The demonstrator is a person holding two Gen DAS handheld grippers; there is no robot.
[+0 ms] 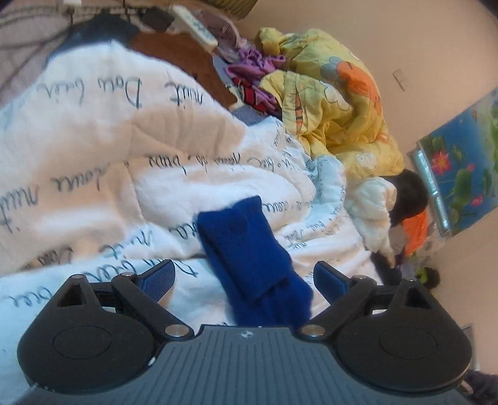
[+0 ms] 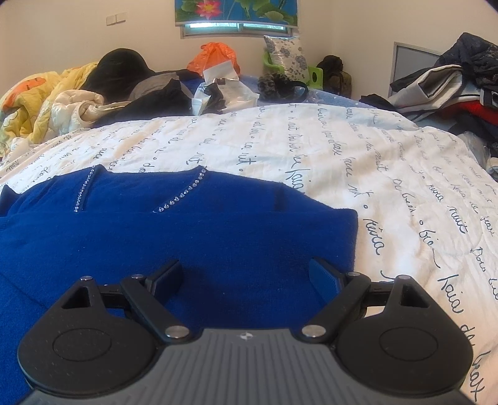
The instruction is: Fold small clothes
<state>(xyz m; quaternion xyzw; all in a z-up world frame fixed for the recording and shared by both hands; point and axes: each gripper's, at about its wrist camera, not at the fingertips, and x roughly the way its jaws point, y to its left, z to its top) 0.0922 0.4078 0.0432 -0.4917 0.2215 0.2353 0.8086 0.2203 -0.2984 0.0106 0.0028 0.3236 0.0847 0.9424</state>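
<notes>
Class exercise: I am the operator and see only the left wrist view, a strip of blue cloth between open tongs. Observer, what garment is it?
Observer: A blue sweater, lying flat on the white quilt, with sparkly trim at the neckline.
Operator: Where are the right tongs?
Observer: The right tongs hang open above the sweater, gripping nothing.
Operator: What lies beyond the quilt?
Observer: An orange bag under the window.

You get soft daylight from the narrow window under the lotus-print blind [image 2: 236, 27], top centre of the right view; your left view is motion-blurred, edges bowed, corners dark.
</notes>
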